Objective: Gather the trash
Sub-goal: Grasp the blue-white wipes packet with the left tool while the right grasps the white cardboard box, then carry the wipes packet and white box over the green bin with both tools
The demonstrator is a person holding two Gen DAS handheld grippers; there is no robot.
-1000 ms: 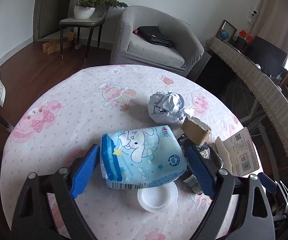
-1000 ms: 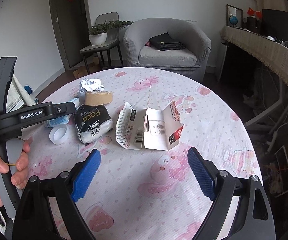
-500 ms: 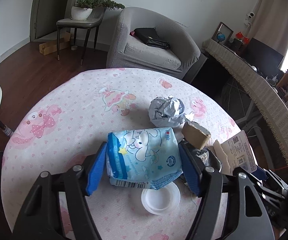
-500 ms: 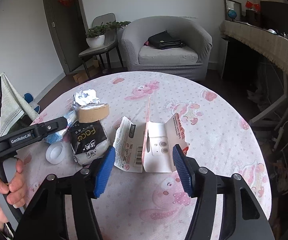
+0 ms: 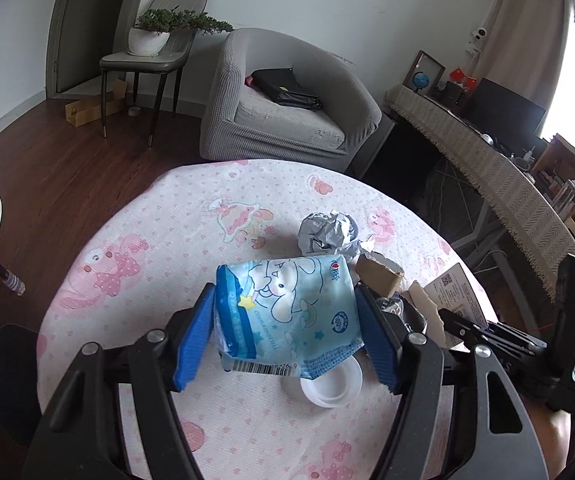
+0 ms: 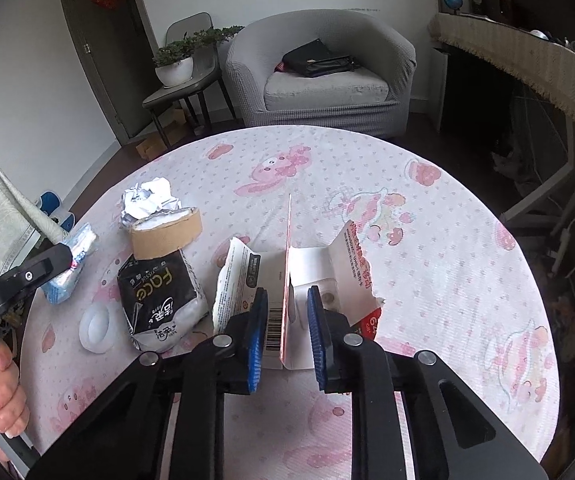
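Note:
My left gripper (image 5: 285, 332) is shut on a blue cartoon snack bag (image 5: 287, 312), its pads pressed on both sides, held just above the table. It also shows in the right wrist view (image 6: 69, 264). My right gripper (image 6: 286, 330) has its jaws narrowed around the upright fold of a torn white-and-red carton (image 6: 299, 272); a small gap remains on each side. Other trash lies on the round table: a crumpled foil ball (image 5: 327, 232), a brown tape roll (image 6: 165, 232), a black tissue pack (image 6: 163, 300) and a white round lid (image 6: 95, 326).
The round table has a pink cartoon cloth (image 6: 427, 240). A grey armchair (image 6: 319, 76) with a black bag stands behind it, with a chair holding a potted plant (image 6: 175, 64) to its left. A long cloth-covered counter (image 6: 527, 60) runs along the right.
My left gripper closed on the blue snack bag and lifted it slightly. My right gripper moved forward to the torn carton and its jaws narrowed around the upright fold.

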